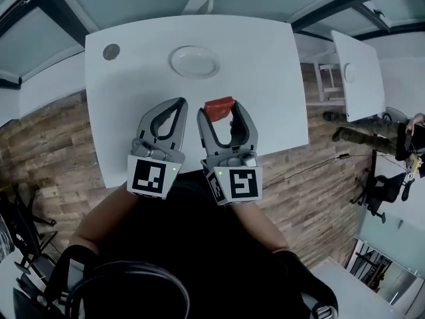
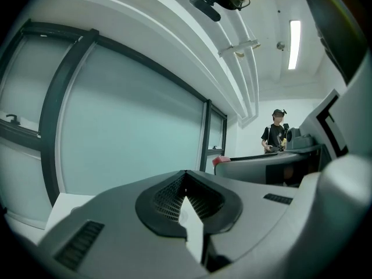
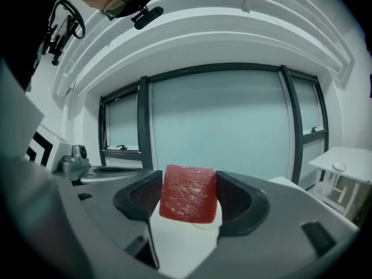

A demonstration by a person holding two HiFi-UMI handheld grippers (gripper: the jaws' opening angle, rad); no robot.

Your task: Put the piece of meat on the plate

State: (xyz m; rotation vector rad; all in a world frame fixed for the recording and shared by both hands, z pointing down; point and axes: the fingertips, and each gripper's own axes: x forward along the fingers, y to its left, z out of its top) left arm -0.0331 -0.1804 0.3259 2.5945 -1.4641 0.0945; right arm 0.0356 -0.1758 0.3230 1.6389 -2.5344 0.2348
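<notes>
Clamping the red piece of meat (image 1: 218,105) between its jaws, your right gripper (image 1: 221,113) hangs over the near part of the white table (image 1: 265,72). The white plate (image 1: 194,62) sits farther out on the table, well apart from the meat. Your left gripper (image 1: 178,105) is just beside the right, with its jaws pressed together and holding nothing.

Table (image 1: 265,78): white top, smooth, matt. Plate (image 1: 194,62), on the table's far half: white, glossy, glazed look. Piece of meat (image 3: 188,193), over the table's near half: red, grainy, faint moist sheen. Left gripper (image 1: 180,104) and right gripper (image 1: 222,115): grey matt plastic shells; pads (image 3: 145,195) black, finely meshed. Floor (image 1: 60,145) around the table: wood-look planks, coarse grain.
</notes>
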